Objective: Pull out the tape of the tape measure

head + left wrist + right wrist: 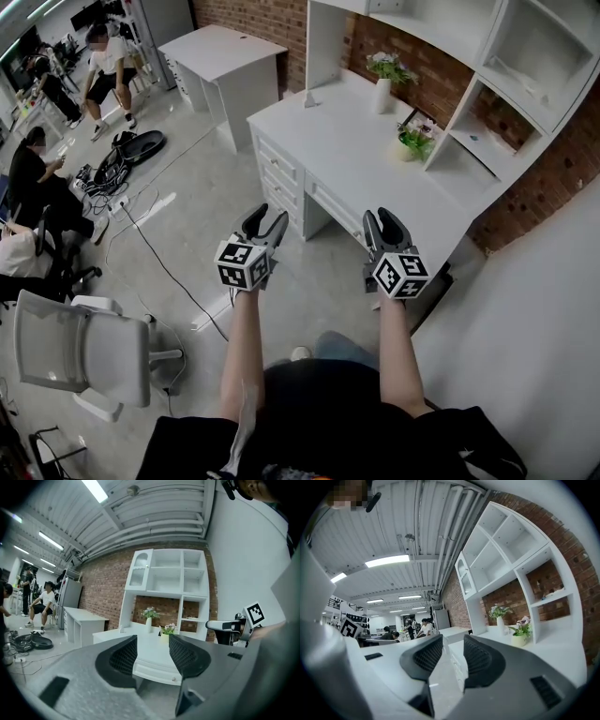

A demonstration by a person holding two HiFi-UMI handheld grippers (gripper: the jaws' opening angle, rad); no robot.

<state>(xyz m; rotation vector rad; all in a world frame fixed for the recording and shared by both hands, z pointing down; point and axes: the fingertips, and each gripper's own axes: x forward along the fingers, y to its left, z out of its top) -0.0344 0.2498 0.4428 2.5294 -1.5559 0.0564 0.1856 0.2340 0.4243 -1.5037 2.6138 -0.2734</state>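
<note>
The left tool and right tool are held side by side in the air, each with its jaws apart and nothing between them. Ahead of both stands a white worktop carrying a vase of flowers and a potted plant. No view lets me tell where the tape measure is.

1. The right gripper has its jaws apart, with nothing between them.
2. Right of the jaws is a white desk carrying a vase of flowers and a potted plant.
3. White shelves rise above the desk.
4. Far ahead are people, seated.
</note>
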